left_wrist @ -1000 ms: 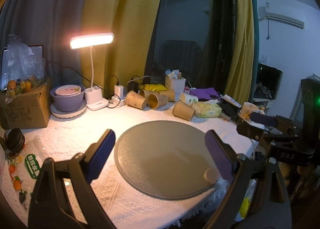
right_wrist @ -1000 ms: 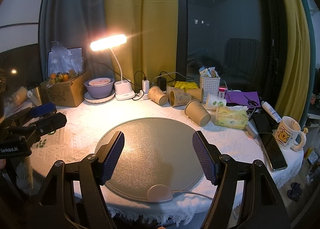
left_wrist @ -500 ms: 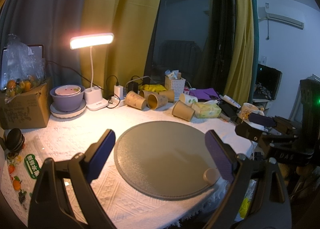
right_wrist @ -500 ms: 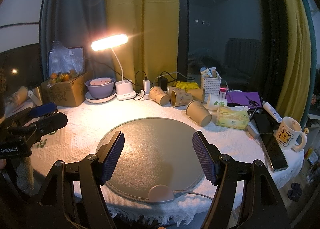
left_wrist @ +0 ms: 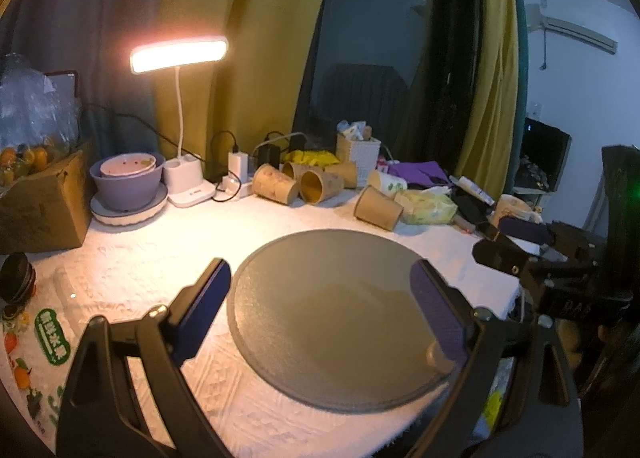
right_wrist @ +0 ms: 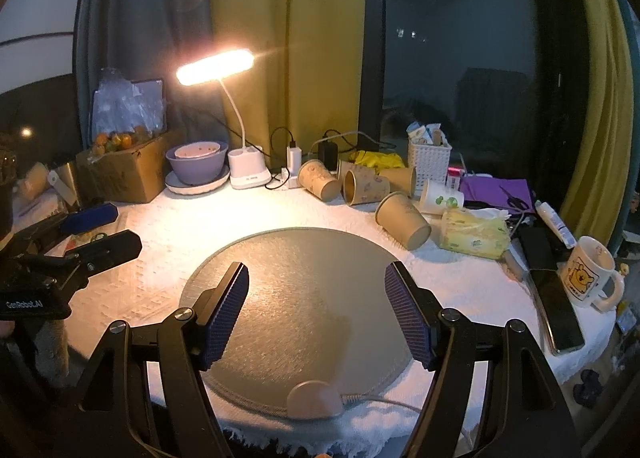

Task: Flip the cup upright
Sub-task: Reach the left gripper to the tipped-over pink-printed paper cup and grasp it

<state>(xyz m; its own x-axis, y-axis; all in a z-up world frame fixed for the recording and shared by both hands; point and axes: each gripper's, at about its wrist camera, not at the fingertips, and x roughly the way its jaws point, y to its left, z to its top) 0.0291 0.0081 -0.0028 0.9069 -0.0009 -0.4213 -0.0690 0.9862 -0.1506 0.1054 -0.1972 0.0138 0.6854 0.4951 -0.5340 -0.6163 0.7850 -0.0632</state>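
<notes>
**Both grippers edge nearer the table as cups lie toppled**

Since a second ago both grippers have drifted slightly closer to the round grey mat (right_wrist: 298,298), the landmark here. Left gripper (left_wrist: 320,310) and right gripper (right_wrist: 316,306) hover over it, fingers spread wide, holding nothing. Beyond the mat's far edge, the nearest paper cup (right_wrist: 404,220) lies on its side, with more toppled cups (right_wrist: 362,186) behind it. Farther back stand a white basket (right_wrist: 429,160) stuffed with packets, a purple bowl (right_wrist: 196,166) nesting a smaller bowl, and a lit desk lamp (right_wrist: 216,66).
</notes>
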